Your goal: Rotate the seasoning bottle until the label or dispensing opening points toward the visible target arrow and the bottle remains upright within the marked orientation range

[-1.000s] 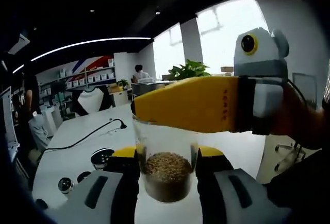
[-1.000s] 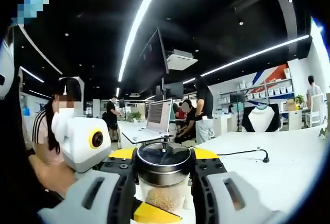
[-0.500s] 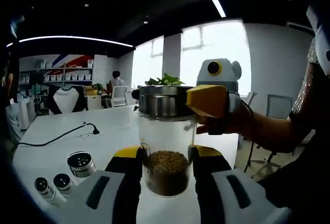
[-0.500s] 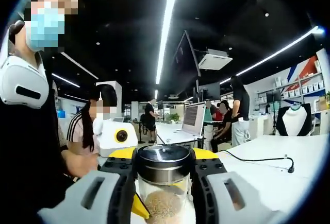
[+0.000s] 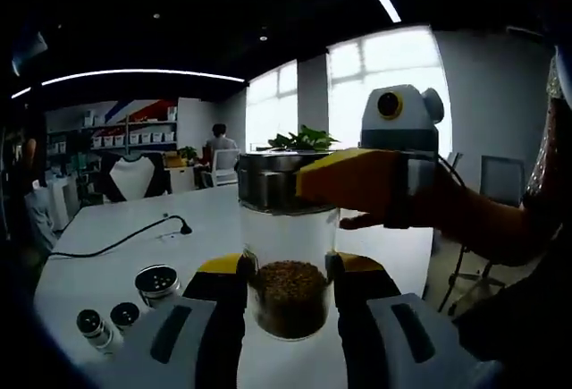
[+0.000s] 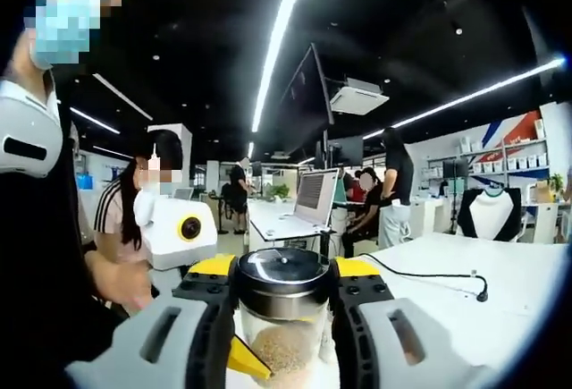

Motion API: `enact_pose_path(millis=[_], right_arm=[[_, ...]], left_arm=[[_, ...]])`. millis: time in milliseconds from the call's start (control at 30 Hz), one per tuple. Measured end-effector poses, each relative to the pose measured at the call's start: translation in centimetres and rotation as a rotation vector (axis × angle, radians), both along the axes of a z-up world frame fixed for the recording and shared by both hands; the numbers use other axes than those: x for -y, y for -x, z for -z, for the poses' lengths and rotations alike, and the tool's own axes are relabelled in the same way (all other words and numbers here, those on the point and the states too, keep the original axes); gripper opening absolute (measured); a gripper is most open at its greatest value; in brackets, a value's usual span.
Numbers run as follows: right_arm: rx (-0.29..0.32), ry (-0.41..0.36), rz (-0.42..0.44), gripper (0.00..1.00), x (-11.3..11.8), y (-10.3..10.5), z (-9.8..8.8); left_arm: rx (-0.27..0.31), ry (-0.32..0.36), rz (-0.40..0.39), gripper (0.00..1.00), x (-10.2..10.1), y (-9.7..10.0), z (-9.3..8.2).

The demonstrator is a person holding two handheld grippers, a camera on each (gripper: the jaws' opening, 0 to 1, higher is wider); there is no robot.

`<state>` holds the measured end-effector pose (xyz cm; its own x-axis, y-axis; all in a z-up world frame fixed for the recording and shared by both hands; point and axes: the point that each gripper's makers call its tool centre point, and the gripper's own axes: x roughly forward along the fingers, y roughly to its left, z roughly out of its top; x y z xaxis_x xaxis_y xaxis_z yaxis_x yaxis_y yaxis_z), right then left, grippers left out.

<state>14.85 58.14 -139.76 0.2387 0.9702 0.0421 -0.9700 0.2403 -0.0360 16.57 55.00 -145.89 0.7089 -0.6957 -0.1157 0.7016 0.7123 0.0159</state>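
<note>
An upright clear seasoning bottle (image 5: pixel 289 264) of brown granules is clamped at its body by the left gripper (image 5: pixel 288 292) and at its metal cap (image 6: pixel 281 283) by the right gripper (image 6: pixel 282 304), above a white table (image 5: pixel 116 259)

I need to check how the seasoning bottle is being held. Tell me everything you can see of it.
The seasoning bottle is a clear jar with a shiny metal cap, about a third full of brown granules. It stands upright above the white table. The left tongs clamp its lower body; the right tongs grip it at the cap. No label is visible.
</note>
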Motion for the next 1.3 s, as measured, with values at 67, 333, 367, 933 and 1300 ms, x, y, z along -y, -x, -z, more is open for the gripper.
enact_pose_path(millis=[67,333,367,933,1300], right_arm=[[0.01,0.027,0.019,0.39,-0.1,0.0,0.2],[0.031,0.01,0.014,0.38,-0.2,0.2,0.4],[0.028,-0.01,-0.009,0.38,-0.1,0.5,0.3],[0.031,-0.092,-0.343,0.37,1.3,3.0,-0.9],[-0.019,-0.041,-0.093,0.58,1.1,0.4,0.1]], left_arm=[[0.013,-0.035,-0.023,0.4,-0.3,-0.1,0.1],[0.023,-0.064,-0.036,0.4,-0.5,0.1,0.2],[0.023,-0.057,-0.024,0.4,-0.5,0.3,0.1],[0.001,-0.013,0.251,0.4,1.7,2.7,-1.0],[-0.041,0.013,-0.022,0.39,-0.5,-0.3,-0.2]])
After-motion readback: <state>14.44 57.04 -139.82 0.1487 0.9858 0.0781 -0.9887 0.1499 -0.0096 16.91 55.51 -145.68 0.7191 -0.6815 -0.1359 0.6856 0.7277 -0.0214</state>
